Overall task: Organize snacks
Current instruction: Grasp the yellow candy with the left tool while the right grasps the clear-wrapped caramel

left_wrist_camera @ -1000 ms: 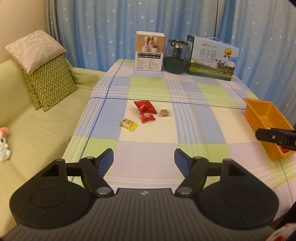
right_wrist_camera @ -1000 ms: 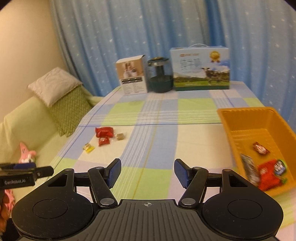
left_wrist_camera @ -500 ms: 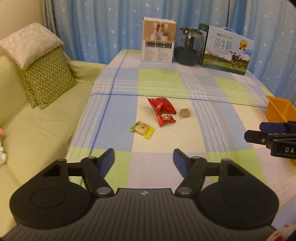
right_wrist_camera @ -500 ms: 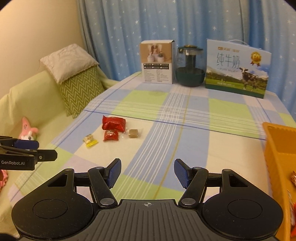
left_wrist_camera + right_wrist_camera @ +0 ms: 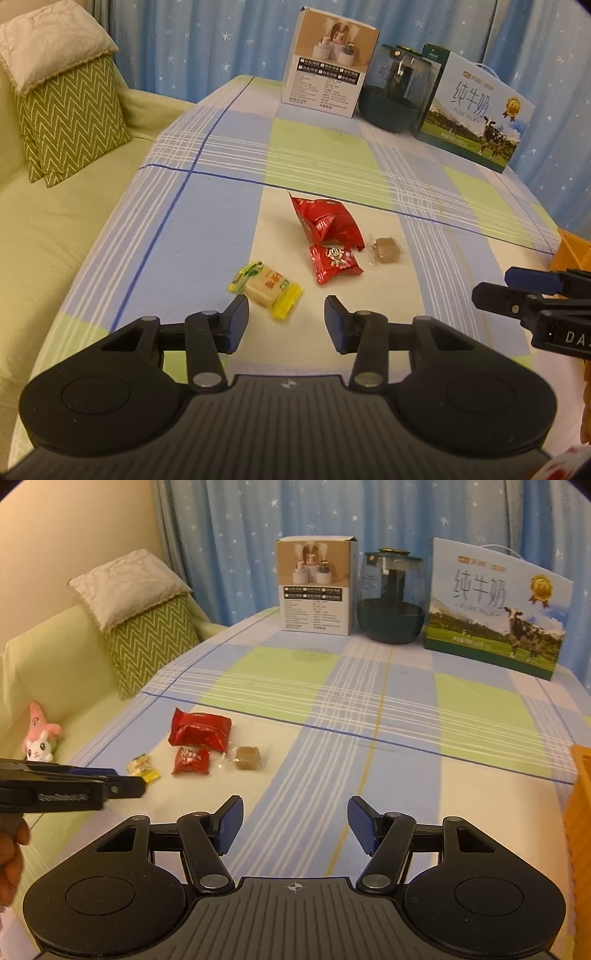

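Observation:
Several snacks lie together on the checked tablecloth: a yellow-green wrapped bar (image 5: 266, 288) (image 5: 144, 768), a small red packet (image 5: 334, 264) (image 5: 190, 760), a larger red packet (image 5: 325, 221) (image 5: 199, 729) and a brown cube candy (image 5: 386, 251) (image 5: 248, 757). My left gripper (image 5: 285, 314) (image 5: 122, 781) hovers just short of the yellow-green bar. Its jaws are closing, and the pads touch nothing. To the right of the snacks, my right gripper (image 5: 295, 812) (image 5: 491, 291) stands open over bare cloth with nothing between its fingers.
An orange basket (image 5: 572, 247) (image 5: 581, 794) shows only its edge at the right. At the table's far end stand a white box (image 5: 316, 587), a dark glass kettle (image 5: 391, 598) and a milk carton (image 5: 495, 609). A green sofa with cushions (image 5: 66, 118) runs along the left.
Both grippers came forward and down toward the snacks, which look larger and nearer. The left jaws have narrowed. The orange basket slid to the edge of both views.

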A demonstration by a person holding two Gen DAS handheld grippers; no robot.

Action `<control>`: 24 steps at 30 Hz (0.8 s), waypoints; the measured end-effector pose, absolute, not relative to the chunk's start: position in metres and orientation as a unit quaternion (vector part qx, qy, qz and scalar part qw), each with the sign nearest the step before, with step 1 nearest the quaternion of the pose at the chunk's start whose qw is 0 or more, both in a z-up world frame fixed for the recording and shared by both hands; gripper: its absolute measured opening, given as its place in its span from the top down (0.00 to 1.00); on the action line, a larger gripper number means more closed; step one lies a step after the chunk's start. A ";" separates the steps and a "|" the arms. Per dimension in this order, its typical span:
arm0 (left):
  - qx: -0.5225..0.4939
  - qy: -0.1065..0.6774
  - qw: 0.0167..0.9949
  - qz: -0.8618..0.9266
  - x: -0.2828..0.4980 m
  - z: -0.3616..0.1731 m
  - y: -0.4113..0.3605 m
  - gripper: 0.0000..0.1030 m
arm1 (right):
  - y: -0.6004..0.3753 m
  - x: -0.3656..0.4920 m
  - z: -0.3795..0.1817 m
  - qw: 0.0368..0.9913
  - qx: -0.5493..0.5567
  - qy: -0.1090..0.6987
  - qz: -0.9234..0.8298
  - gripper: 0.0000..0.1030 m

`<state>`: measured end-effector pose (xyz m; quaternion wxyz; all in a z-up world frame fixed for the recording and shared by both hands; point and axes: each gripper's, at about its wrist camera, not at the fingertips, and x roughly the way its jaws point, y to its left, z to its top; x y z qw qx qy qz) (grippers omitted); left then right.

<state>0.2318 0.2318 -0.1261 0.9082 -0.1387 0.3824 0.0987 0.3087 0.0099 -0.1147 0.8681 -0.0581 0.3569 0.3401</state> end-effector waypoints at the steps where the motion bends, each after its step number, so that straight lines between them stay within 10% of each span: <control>1: -0.139 0.381 0.909 0.100 0.234 -0.128 0.232 0.62 | 0.014 0.311 -0.116 0.868 -0.061 0.356 0.342 0.38; 24: -0.075 0.368 0.919 0.117 0.235 -0.132 0.226 0.82 | 0.072 0.339 -0.156 0.846 -0.161 0.300 0.410 0.39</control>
